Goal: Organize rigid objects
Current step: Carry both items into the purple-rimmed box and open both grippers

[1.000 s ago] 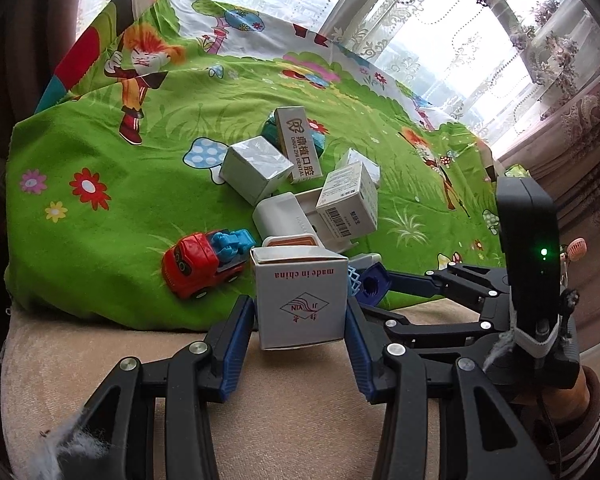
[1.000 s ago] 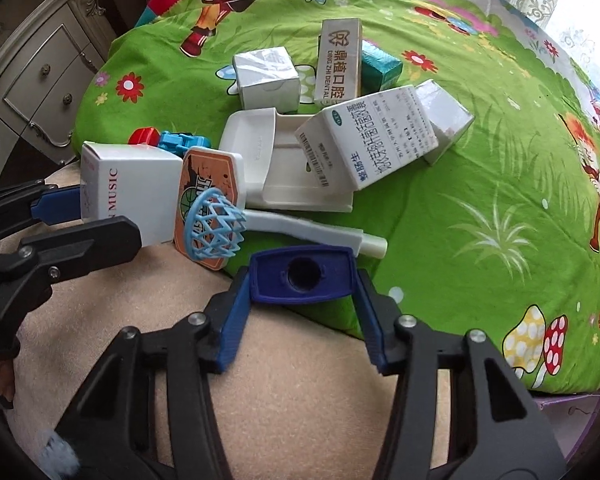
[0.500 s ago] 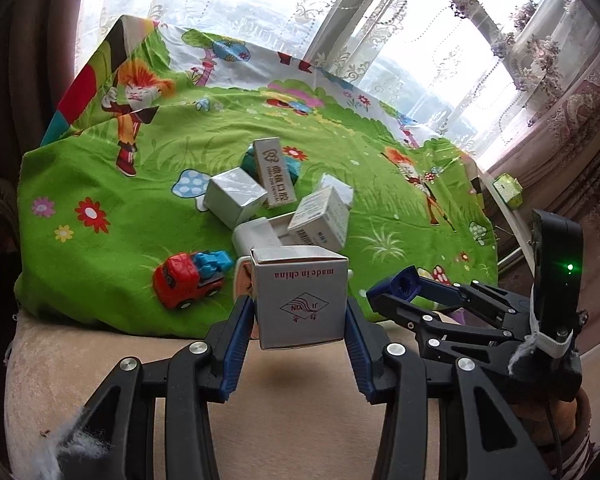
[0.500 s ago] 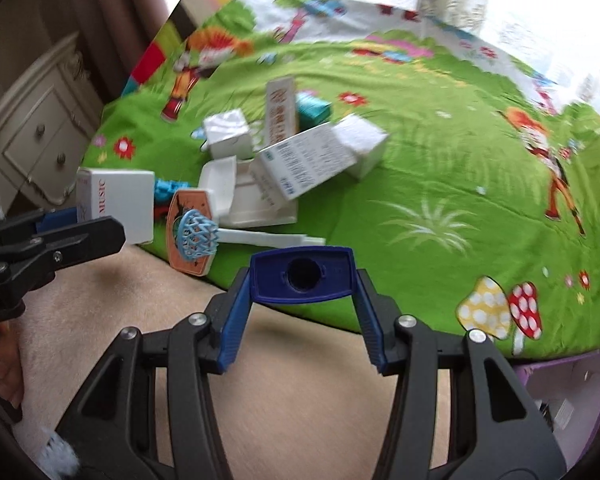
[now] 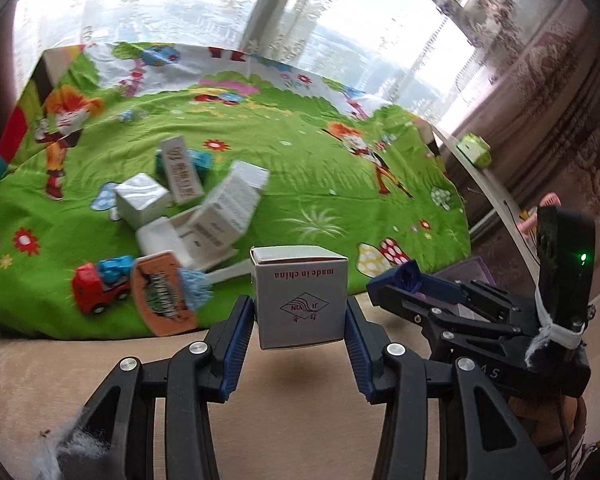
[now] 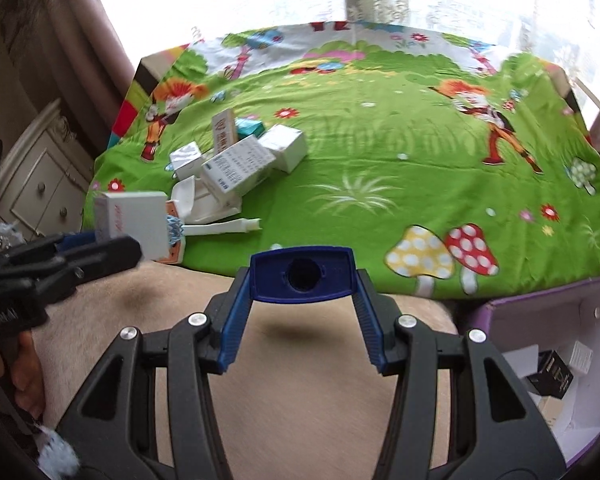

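Left tongs (image 5: 299, 312) clamp white box (image 5: 299, 298); right tongs (image 6: 302, 300) clamp blue block (image 6: 302, 276).

At lower centre, the right gripper (image 6: 302, 280) has its jaws closed on a blue block (image 6: 302, 275). At left, the left gripper (image 6: 100, 246) grips a white box (image 6: 134, 220). Small boxes (image 6: 236, 168) lie piled on the green sheet (image 6: 380, 168). A purple box (image 6: 560, 312) sits at lower right.

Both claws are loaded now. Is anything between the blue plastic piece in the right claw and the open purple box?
Nothing visible. The blue plastic piece with a round hole hangs over bare beige cushion, and the open purple cardboard box sits to its right with only cushion between.
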Demonstrator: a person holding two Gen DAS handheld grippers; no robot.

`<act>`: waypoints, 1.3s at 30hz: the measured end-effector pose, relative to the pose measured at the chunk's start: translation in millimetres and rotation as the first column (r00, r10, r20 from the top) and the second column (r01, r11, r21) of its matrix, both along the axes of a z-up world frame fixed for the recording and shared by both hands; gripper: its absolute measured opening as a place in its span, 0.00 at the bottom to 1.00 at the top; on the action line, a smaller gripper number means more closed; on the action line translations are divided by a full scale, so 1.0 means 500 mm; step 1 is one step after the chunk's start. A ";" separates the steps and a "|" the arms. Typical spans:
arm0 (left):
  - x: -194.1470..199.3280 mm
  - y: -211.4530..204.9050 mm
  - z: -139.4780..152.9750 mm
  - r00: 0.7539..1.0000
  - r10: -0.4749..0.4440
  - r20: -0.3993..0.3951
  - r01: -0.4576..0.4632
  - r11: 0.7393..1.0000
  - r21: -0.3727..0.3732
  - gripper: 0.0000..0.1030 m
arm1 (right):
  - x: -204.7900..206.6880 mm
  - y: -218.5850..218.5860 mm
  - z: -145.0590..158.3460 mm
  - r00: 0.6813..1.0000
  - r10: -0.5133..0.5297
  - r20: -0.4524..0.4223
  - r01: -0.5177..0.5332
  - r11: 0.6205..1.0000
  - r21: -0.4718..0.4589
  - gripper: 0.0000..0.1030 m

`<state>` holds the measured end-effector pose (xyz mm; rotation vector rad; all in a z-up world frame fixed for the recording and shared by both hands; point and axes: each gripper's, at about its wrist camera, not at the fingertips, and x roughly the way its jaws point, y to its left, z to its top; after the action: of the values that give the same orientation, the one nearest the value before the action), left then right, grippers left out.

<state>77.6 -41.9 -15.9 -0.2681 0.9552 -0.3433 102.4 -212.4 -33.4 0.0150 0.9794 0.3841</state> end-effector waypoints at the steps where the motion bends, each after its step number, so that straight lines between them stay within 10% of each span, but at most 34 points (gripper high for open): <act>1: 0.001 -0.013 0.000 1.000 -0.017 -0.002 0.017 1.000 0.004 0.45 | -0.003 -0.012 0.003 1.000 -0.010 0.003 0.010 1.000 0.007 0.53; 21: 0.004 -0.337 0.017 0.929 -0.370 -0.020 0.370 0.927 0.058 0.45 | -0.076 -0.389 -0.004 0.922 -0.388 0.018 0.388 0.920 -0.048 0.53; 34: -0.055 -0.480 0.014 0.801 -0.598 -0.021 0.599 0.800 0.036 0.45 | -0.098 -0.493 0.029 0.865 -0.498 0.065 0.501 0.865 -0.039 0.53; 39: -0.073 -0.489 0.019 0.779 -0.627 -0.003 0.626 0.778 0.045 0.63 | -0.096 -0.495 0.034 0.863 -0.501 0.067 0.504 0.863 -0.039 0.63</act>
<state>41.1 -286.6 -6.6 0.1098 1.0217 -0.9401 54.5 -460.0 -16.3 0.2068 0.8930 -0.1264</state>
